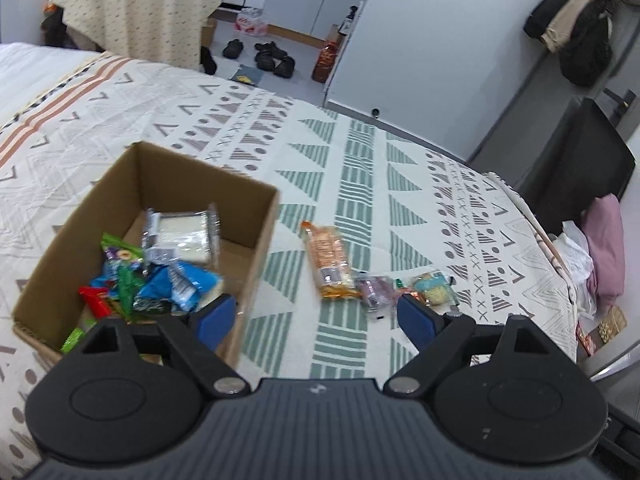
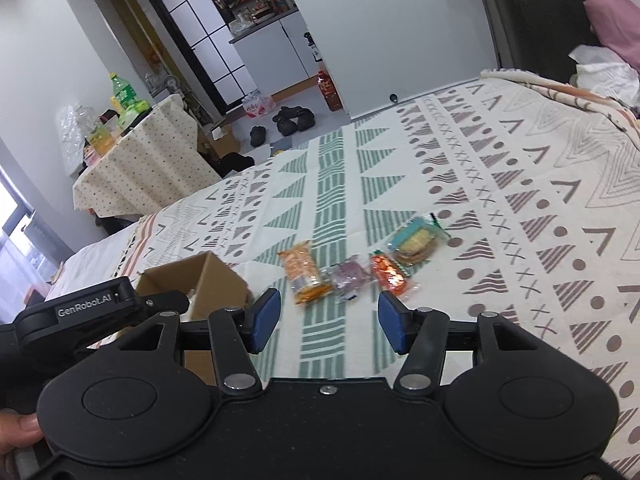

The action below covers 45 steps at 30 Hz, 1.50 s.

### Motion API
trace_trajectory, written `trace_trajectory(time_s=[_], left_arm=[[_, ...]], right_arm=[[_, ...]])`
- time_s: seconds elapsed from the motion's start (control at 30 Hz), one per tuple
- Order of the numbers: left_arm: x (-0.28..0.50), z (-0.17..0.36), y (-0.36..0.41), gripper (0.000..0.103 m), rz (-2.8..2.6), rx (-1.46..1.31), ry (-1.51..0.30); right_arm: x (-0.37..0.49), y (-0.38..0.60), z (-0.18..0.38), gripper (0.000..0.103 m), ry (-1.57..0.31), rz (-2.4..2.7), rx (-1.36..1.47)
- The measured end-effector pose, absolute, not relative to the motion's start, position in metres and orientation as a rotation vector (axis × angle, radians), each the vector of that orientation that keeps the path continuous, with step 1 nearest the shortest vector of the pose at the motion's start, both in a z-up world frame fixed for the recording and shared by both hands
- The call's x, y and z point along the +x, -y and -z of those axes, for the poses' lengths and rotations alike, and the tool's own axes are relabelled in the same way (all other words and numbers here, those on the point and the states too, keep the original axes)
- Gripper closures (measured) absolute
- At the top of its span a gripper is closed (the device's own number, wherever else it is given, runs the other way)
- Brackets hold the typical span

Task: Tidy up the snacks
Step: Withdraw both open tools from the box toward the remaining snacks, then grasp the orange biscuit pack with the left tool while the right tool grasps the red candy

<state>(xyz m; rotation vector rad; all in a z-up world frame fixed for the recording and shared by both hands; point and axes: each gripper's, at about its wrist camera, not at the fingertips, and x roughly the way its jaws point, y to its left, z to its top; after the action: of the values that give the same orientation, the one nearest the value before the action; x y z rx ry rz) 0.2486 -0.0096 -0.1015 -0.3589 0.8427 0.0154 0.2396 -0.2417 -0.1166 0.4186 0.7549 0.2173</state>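
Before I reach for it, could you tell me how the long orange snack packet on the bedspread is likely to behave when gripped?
The orange packet looks light and lies flat, so rolling seems unlikely. Its glossy wrapper may crinkle and slip. The contents look like stacked crackers, probably breakable.

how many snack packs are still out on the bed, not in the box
4, in a row right of the box: orange cracker pack, purple pack, small orange-red pack, and teal cookie pack farthest right. None looks hidden.
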Motion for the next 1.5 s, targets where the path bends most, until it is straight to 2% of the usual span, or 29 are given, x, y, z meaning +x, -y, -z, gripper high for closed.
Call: trace_trajectory(time_s=[0.53, 0.83, 1.2, 1.33, 1.5], left_arm=[[0.285, 0.121, 0.056, 0.019, -0.016, -0.245, -0.814], [0.315, 0.155, 0.066, 0.035, -0.036, -0.245, -0.879], [0.355, 0.196, 0.075, 0.040, -0.086, -0.241, -0.924], [0.364, 0.209, 0.073, 0.046, -0.108, -0.243, -0.943], [0.371, 0.213, 0.073, 0.046, -0.122, -0.228, -0.927]], right_arm=[[0.270, 0.272, 0.163, 0.049, -0.769, -0.257, 0.483], [0.304, 0.268, 0.195, 0.049, -0.799, -0.292, 0.487], [0.334, 0.269, 0.227, 0.050, -0.840, -0.329, 0.510], [0.339, 0.272, 0.235, 0.050, -0.847, -0.349, 0.546], [0.343, 0.272, 0.239, 0.050, -0.833, -0.375, 0.556]])
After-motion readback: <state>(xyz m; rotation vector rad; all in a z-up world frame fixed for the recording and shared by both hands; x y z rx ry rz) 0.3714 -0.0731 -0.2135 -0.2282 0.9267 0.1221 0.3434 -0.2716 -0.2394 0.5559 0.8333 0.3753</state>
